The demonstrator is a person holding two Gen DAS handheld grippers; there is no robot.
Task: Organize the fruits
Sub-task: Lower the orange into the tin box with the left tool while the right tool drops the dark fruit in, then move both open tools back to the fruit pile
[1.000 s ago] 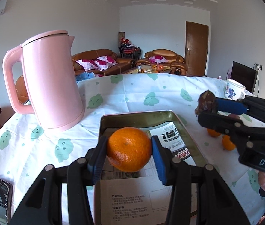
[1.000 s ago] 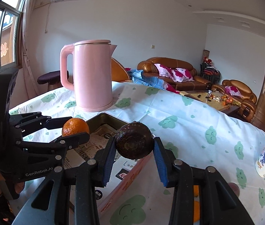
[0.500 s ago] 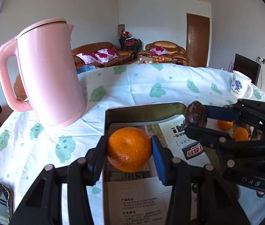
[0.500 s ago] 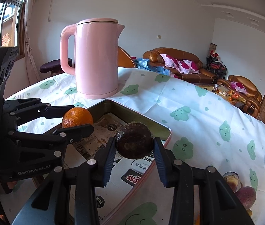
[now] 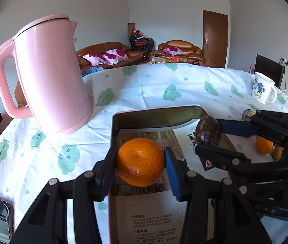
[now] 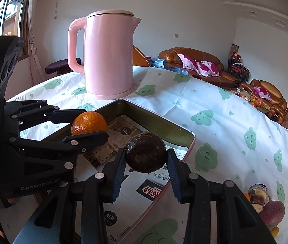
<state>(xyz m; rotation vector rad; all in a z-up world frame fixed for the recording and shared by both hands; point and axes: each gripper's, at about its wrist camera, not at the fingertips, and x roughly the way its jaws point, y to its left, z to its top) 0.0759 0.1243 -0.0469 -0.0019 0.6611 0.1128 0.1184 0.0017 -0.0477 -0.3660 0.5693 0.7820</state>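
Note:
My left gripper is shut on an orange, held over the metal tray lined with printed paper. My right gripper is shut on a dark brown round fruit, also above the tray, near its far right corner. In the left wrist view the right gripper reaches in from the right with the brown fruit. In the right wrist view the left gripper comes in from the left with the orange. Both fruits hang side by side, a short gap apart.
A tall pink kettle stands behind the tray's left corner. A white mug sits at the far right. Loose fruits lie on the cloth right of the tray: an orange, purple-brown ones. A phone lies near the left edge.
The right gripper has come down and leftward with the brown fruit, from beside the tray to over it. The left gripper with the orange has hardly moved.

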